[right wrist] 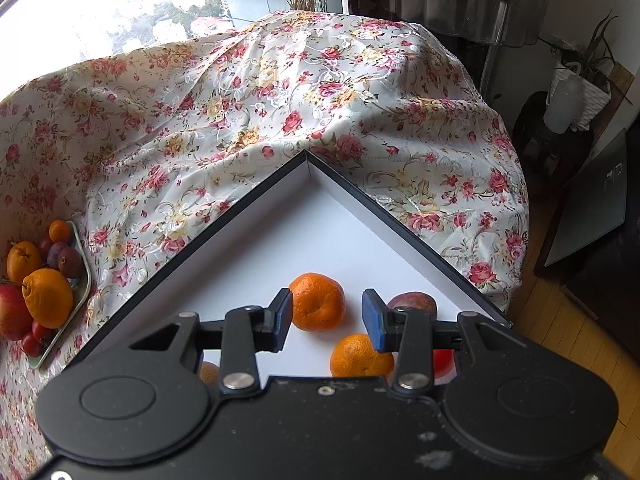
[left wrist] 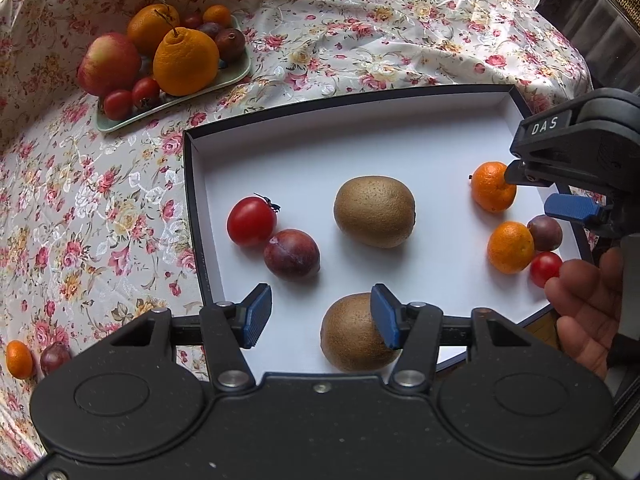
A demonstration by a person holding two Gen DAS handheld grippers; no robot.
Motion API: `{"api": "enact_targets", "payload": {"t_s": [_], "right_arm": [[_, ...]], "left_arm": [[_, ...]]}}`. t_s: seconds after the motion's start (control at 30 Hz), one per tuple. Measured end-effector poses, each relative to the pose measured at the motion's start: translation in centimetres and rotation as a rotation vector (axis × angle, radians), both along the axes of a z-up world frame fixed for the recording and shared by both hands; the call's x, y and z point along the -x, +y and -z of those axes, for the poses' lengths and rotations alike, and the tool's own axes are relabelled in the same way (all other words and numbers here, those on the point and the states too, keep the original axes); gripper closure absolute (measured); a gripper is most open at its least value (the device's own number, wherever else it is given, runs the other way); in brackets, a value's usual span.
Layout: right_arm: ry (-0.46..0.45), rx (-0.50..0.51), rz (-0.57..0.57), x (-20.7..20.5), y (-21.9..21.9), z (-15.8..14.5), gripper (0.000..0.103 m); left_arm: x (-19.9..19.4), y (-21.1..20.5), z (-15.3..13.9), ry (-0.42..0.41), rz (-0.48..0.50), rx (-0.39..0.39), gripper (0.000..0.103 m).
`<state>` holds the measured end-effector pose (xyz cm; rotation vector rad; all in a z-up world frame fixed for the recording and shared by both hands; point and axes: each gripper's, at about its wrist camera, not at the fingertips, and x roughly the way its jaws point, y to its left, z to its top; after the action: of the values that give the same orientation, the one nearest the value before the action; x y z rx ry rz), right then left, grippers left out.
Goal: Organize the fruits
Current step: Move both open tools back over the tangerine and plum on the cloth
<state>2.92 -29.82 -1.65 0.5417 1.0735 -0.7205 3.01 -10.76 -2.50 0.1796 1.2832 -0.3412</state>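
A shallow white cardboard box [left wrist: 400, 128] with dark edges sits on a glossy rose-print tablecloth [left wrist: 360, 32], holding two fuzzy brown oval kiwis [left wrist: 374, 211], a smooth red cherry tomato [left wrist: 251, 221], a matte purple plum [left wrist: 292, 255] and dimpled round mandarins [left wrist: 493, 187]. The left wrist view alone shows the kiwis and a person's bare fingers [left wrist: 588, 304] at the right edge; only the right wrist view shows the bright window [right wrist: 120, 0]. The left gripper [left wrist: 320, 317] hangs partly open and empty, one blue ribbed pad over the near kiwi. The right gripper [right wrist: 326, 320] stands apart too, a pad beside, perhaps touching, a mandarin. A pale green plate [left wrist: 236, 76] piled with fruit lies farther back.
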Motion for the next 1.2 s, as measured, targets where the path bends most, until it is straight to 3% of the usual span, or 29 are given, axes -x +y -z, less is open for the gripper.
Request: {"api": "enact_targets", "payload": {"t_s": [0.4, 0.87, 1.2], "right_arm": [[0.089, -0.041, -0.167, -2.0, 4.5, 0.5, 0.061], [0.088, -0.064, -0.326, -4.2, 11.4, -0.6, 0.061], [0.061, -0.162, -0.399, -5.7, 16.9, -1.2, 0.061]], "left_arm": [[-1.8, 3.6, -0.9, -0.010, -0.090, 0.002, 0.043], [-4.7, 10.9, -1.5, -0.007, -0.260, -0.012, 0.043], [-5.3, 16.7, -1.7, -0.019, -0.342, -0.044, 0.043]]}}
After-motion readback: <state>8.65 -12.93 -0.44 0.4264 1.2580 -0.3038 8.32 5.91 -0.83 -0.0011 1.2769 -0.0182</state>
